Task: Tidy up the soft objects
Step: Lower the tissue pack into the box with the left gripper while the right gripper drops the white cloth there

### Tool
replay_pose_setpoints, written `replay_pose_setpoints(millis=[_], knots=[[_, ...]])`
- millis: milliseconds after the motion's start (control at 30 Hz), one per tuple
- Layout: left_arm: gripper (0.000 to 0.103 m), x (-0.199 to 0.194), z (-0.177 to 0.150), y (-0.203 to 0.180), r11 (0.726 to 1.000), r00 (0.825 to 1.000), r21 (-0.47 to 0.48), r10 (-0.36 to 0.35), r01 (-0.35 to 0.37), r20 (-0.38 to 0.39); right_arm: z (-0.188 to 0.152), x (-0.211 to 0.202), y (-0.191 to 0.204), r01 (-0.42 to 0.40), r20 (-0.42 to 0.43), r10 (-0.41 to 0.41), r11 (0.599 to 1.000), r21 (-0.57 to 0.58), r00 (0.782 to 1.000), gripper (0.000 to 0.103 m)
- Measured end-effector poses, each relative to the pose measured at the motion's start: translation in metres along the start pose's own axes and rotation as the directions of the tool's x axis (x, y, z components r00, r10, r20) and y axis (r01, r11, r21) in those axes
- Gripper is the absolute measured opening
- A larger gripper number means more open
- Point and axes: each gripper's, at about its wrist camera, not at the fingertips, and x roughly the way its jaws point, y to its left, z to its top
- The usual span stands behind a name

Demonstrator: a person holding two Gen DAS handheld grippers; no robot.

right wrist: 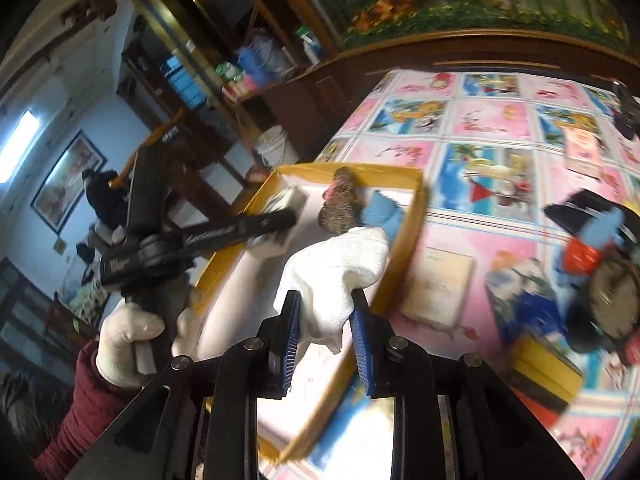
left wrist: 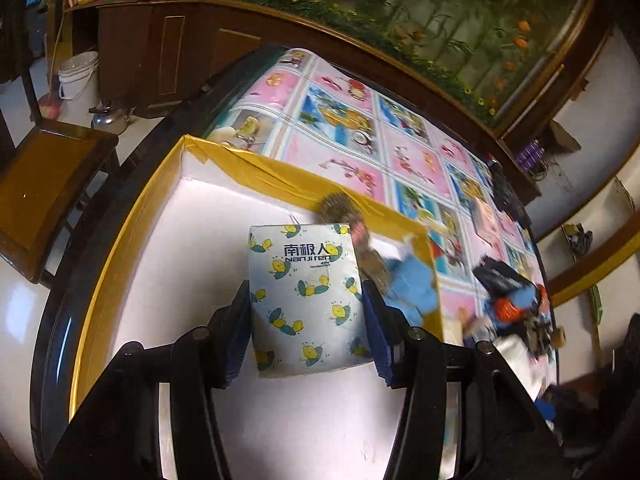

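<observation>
In the left wrist view, the left gripper (left wrist: pixel 306 312) is seen lower centre, its jaws partly open and pressed against both sides of a tissue pack (left wrist: pixel 306 300). The pack is held over the white floor of a yellow-rimmed box (left wrist: pixel 132 240). It is judged light and compressible, with a slick plastic wrap; a hold across its middle, as now, is judged best, since a corner hold would let it twist or slip.

In the right wrist view, the right gripper (right wrist: pixel 326 332) is seen lower centre, nearly closed on a white cloth (right wrist: pixel 336 276), which looks like a glove or sock. The cloth is pinched at its lower end, and the rest bulges up above the pads. It is judged very light and limp; it will droop and swing, so a pinch on bunched fabric is preferred to one on a single layer.

Beyond the cloth, a brown knitted thing (right wrist: pixel 340 204) and a blue cloth (right wrist: pixel 382 212) lie in the box. More soft things (right wrist: pixel 592 256) are heaped at right on the patterned tablecloth (right wrist: pixel 500 128).
</observation>
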Motion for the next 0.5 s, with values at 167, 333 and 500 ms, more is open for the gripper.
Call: replay_pose_setpoints(millis=[167, 333, 500], knots=[[0.053, 0.015, 0.004, 0.027, 0.992, 0.999, -0.124, -0.035, 0.031, -0.034, 0.022, 0.061, 0.012, 0.049, -0.085, -0.054, 0.997, -0.057, 0.995, 0.026], [0.056, -0.012, -0.001, 0.037, 0.984, 0.995, -0.147, -0.098, 0.098, 0.004, 0.028, 0.084, 0.013, 0.104, -0.113, -0.11, 0.993, -0.055, 0.987, 0.053], [0.059, -0.052, -0.012, 0.022, 0.986, 0.99, -0.108, -0.115, 0.123, 0.081, 0.028, 0.045, 0.025, 0.099, -0.002, -0.099, 0.994, -0.055, 0.995, 0.064]])
